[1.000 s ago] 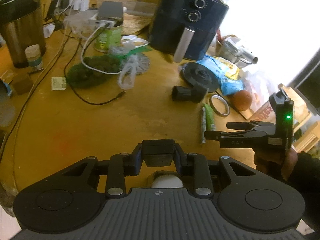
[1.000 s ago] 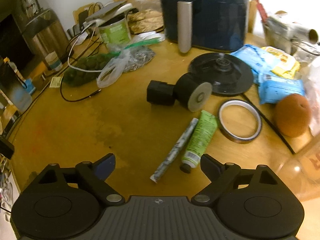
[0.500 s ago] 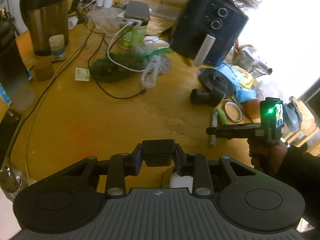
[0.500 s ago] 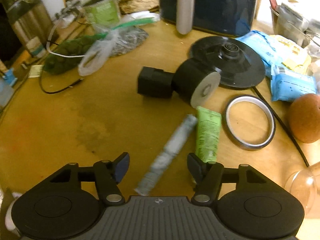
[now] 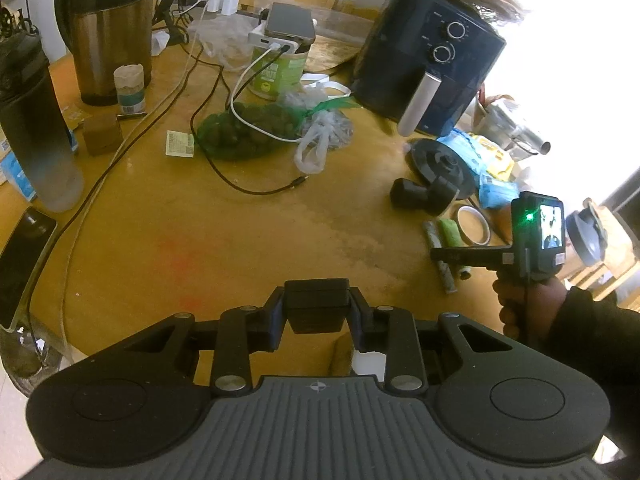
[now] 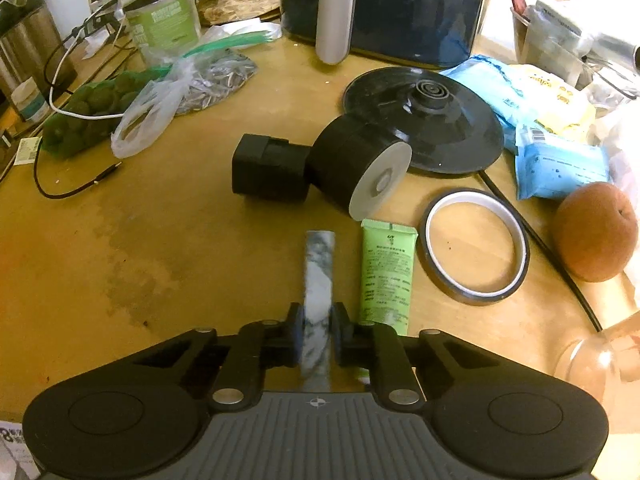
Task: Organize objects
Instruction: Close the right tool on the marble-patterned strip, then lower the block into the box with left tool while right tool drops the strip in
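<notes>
While my right claw (image 6: 317,338) was clamped on the near end of the marbled stick (image 6: 319,280), that wrist's camera showed the stick pointing away from me, lying just left of the green tube (image 6: 387,276) on the table (image 6: 160,240). Beyond them lay the tape ring (image 6: 474,246), the black roller (image 6: 320,168) and a brown pear (image 6: 595,232). From my left wrist I saw what that view missed: my right hand (image 5: 520,304) on the grip at the table's right edge, and far left a kettle (image 5: 106,32) and dark bottle (image 5: 36,120). My left claw (image 5: 316,312) was closed on a small black block (image 5: 316,304), held above the table's near edge.
</notes>
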### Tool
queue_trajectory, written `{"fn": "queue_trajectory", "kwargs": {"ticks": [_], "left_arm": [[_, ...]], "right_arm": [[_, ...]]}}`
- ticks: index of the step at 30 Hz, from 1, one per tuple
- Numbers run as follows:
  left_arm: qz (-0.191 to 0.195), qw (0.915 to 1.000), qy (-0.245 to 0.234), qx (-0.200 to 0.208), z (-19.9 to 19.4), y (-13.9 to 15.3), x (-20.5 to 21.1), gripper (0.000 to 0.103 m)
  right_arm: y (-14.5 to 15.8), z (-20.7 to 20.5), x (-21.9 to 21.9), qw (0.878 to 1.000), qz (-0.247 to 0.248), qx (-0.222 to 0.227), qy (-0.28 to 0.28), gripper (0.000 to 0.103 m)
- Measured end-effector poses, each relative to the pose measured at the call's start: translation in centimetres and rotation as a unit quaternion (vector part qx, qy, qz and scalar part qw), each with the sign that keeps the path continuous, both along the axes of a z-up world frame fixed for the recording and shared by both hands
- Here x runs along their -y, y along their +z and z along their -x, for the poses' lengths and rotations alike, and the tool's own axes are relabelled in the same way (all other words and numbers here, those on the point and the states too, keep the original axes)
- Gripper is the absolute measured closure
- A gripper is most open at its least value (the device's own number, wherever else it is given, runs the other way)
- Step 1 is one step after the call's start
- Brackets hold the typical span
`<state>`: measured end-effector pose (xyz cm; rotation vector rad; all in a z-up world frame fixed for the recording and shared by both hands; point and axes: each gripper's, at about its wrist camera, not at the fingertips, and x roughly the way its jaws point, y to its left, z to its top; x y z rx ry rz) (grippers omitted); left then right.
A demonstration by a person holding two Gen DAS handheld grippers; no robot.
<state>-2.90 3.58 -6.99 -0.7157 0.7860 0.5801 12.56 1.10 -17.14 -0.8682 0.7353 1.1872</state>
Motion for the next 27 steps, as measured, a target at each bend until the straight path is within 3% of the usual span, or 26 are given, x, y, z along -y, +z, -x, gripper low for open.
{"fn": "queue_trajectory", "kwargs": {"ticks": [7, 27], "left_arm": [[-0.002, 0.9999, -0.015, 0.006, -0.5, 0.1, 0.4, 0.072], [-0.006, 0.9966, -0.079, 0.022, -2.1, 0.5, 1.3, 0.072]], "right_arm": [[0.3, 0.1, 0.7, 1.000, 0.011, -0.014, 0.006, 0.086], [5.8, 0.0, 6.5, 0.996, -0.057, -0.057, -0.027, 0.086]]}}
